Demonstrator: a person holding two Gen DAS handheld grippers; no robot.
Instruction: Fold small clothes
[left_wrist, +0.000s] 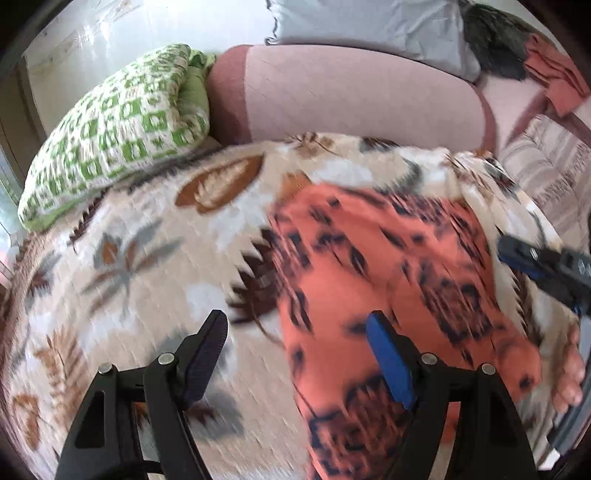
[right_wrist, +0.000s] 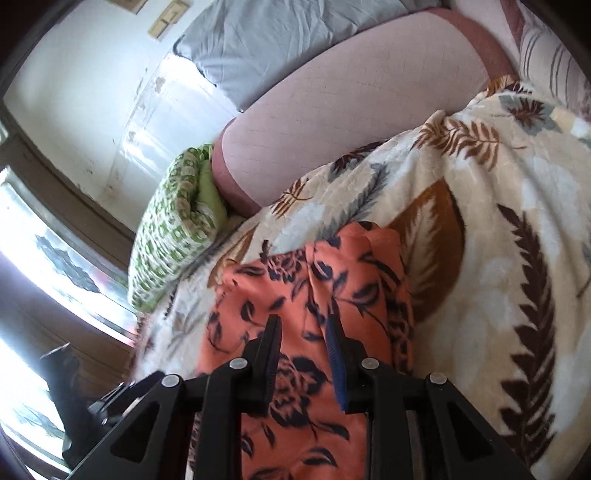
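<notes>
Left gripper (left_wrist: 297, 345) spread wide above the near left edge of the orange flowered cloth (left_wrist: 388, 280) lying on the leaf blanket (left_wrist: 140, 236), right gripper (right_wrist: 303, 326) partly spread, low over that cloth, pinching nothing.

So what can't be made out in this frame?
- Garment: left view is motion-blurred, so its type and folds are unreadable; its near end is cut off by the bottom edge in both views.
- Right gripper: jaws narrowly apart over the garment; whether they pinch fabric is unclear.
- Dark item by the grey pillow: cut off at the lens rim, unidentifiable.
</notes>
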